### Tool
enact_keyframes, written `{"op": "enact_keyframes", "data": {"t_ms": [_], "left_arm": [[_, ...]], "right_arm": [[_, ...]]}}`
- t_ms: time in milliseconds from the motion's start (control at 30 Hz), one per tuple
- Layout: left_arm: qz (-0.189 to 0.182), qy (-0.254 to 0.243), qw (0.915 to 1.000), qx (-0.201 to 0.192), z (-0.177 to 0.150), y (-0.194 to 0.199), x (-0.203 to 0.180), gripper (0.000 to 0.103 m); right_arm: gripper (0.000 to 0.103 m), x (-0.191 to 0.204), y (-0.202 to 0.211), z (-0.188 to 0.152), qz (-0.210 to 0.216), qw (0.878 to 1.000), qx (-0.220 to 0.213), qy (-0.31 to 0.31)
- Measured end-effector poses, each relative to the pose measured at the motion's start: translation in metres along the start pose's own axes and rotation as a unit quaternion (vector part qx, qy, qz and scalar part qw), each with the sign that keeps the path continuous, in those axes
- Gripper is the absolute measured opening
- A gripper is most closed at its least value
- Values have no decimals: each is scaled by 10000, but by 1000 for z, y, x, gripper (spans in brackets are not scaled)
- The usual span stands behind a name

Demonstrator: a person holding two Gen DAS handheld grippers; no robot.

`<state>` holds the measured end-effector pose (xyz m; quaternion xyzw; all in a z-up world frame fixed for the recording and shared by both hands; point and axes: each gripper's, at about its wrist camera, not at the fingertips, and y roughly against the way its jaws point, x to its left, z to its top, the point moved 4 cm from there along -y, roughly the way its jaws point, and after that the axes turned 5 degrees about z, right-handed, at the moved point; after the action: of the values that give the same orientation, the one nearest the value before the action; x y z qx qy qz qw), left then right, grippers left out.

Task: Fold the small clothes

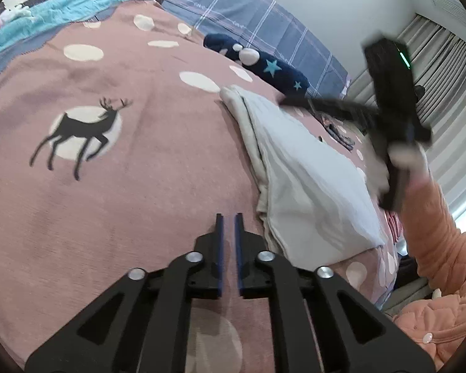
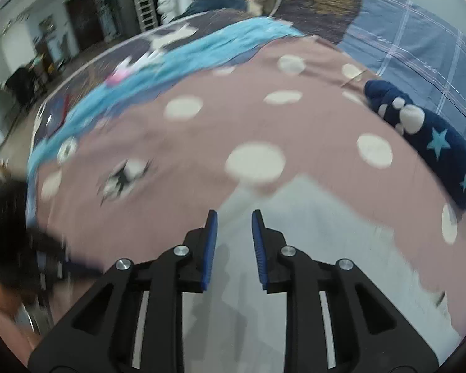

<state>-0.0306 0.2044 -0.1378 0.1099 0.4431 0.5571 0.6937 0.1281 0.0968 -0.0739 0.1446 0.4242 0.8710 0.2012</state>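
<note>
bedspread (image 1: 124,202) left of folded cloth (image 1: 310,180): open | navy cushion (image 1: 258,62): blocks far side

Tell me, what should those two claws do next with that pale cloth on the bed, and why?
Probably lower the right claw onto the light grey garment and pinch an edge. Its jaws are open and empty just above the cloth, which lies partly folded on the pink bedspread. The left claw is nearly closed, holds nothing and sits off to the side.

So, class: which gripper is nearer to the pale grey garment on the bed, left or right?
Right. The right gripper hangs directly over the pale grey garment, fingers slightly apart. The left gripper sits beside the garment's edge, over the pink bedspread, holding nothing.
</note>
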Motion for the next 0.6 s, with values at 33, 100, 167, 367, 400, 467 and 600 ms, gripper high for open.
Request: {"op": "enact_keyframes", "data": {"t_ms": [33, 100, 167, 367, 400, 467, 600], "left_arm": [[20, 3, 10000, -22, 1, 1, 1, 10], [15, 8, 10000, -26, 1, 1, 2, 10], [7, -19, 10000, 3, 1, 0, 1, 10], [107, 75, 9999, -104, 1, 4, 7, 10], [131, 84, 9998, -129, -1, 8, 7, 10], [173, 111, 9996, -175, 0, 11, 9, 14], [193, 116, 9994, -262, 0, 16, 9, 18]], "right_arm": [[24, 8, 3, -11, -24, 9999, 41, 118], [26, 26, 9, -31, 2, 9993, 99, 374], [31, 49, 17, -50, 50, 9976, 114, 675], [38, 111, 29, -96, 113, 9882, 163, 1517], [40, 120, 30, -101, 46, 9855, 143, 1690], [41, 135, 29, -110, -30, 9817, 137, 1900], [41, 144, 14, -119, -458, 9761, 241, 2113]]}}
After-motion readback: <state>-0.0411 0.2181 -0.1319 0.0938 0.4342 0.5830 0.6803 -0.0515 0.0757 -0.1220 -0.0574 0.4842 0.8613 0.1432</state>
